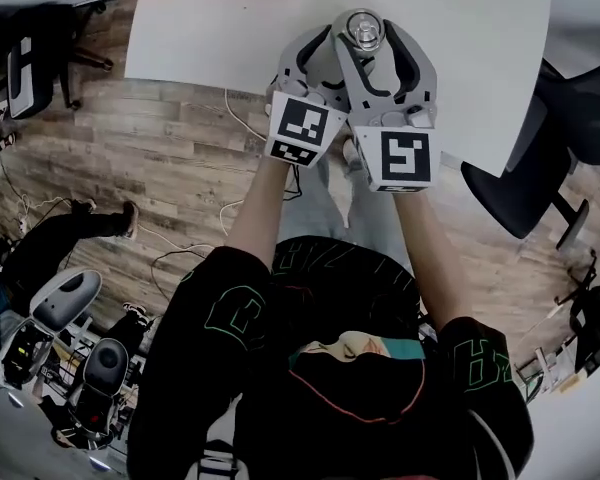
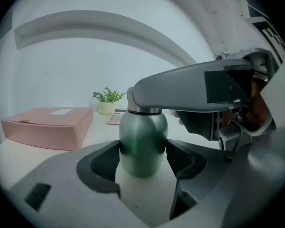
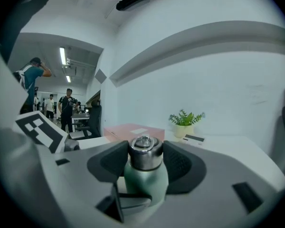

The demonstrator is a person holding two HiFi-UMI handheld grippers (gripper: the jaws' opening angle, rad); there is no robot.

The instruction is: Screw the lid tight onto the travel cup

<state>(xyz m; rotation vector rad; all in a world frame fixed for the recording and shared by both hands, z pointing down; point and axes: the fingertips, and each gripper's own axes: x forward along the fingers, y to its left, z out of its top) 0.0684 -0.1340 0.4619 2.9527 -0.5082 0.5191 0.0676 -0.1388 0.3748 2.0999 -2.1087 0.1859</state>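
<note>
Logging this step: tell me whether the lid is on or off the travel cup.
On. The lid sits atop the travel cup, clamped in the right hand-held gripper. How tight: cannot tell.

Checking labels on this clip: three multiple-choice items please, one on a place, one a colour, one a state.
1. In the left gripper view, the pink box lies: A. left of the travel cup; B. right of it; C. on top of it.
2. The travel cup's body is: A. red; B. green; C. black.
3. The right gripper is: A. open and empty; B. shut on the lid; C. shut on the pink box.
Answers: A, it shows at the cup's left; B, green below the steel lid; B, its jaws clamp the lid's sides.
</note>
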